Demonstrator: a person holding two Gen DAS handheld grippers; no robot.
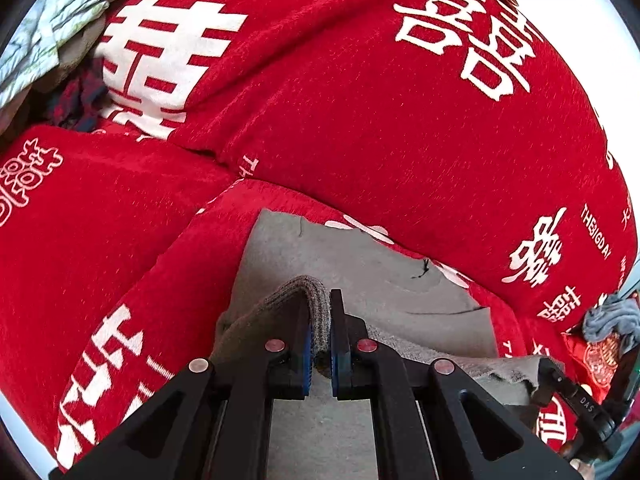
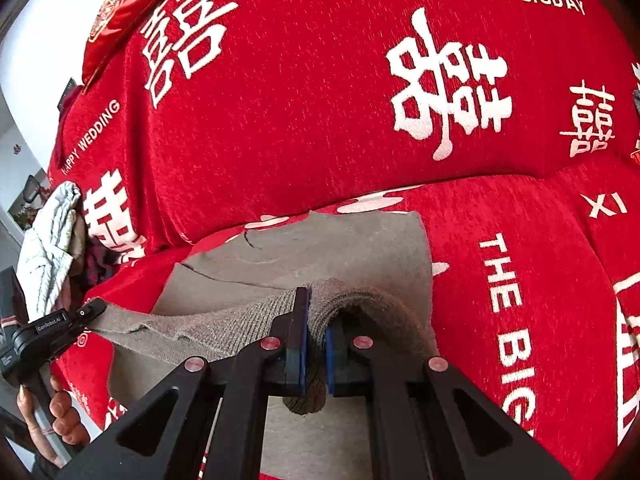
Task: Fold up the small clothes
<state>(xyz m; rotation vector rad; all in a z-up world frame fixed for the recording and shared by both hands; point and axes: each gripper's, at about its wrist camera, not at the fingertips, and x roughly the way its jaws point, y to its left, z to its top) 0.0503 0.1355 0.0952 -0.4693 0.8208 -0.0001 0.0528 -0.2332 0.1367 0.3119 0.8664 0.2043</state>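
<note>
a flat grey knitted garment (image 1: 360, 280) lies on the red sofa cover printed with white characters (image 1: 360, 120), its far edge just short of the seam where seat meets backrest. the left gripper (image 1: 320, 344) is clamped narrow on a bunched fold of the garment's near edge, the ribbed knit pinched between its blue pads. the right gripper (image 2: 316, 348) is likewise closed tight on another bunch of the same edge, some of the knit hanging below the pads. between the two grips the hem stretches as a taut band; the right wrist view shows it running to the left gripper's black body (image 2: 52, 332), held in a hand (image 2: 60, 412).

judged from this, the near edge is being carried over the garment toward its far edge. the risks: uneven pull between the grips would skew the fold line; the bunched knit could slip from a pad, dropping one corner; dragging low could shift the lower layer on the plush cover and wrinkle it. beyond the garment, at the sofa's end, a crumpled pale printed cloth (image 1: 60, 28) sits well apart.
</note>
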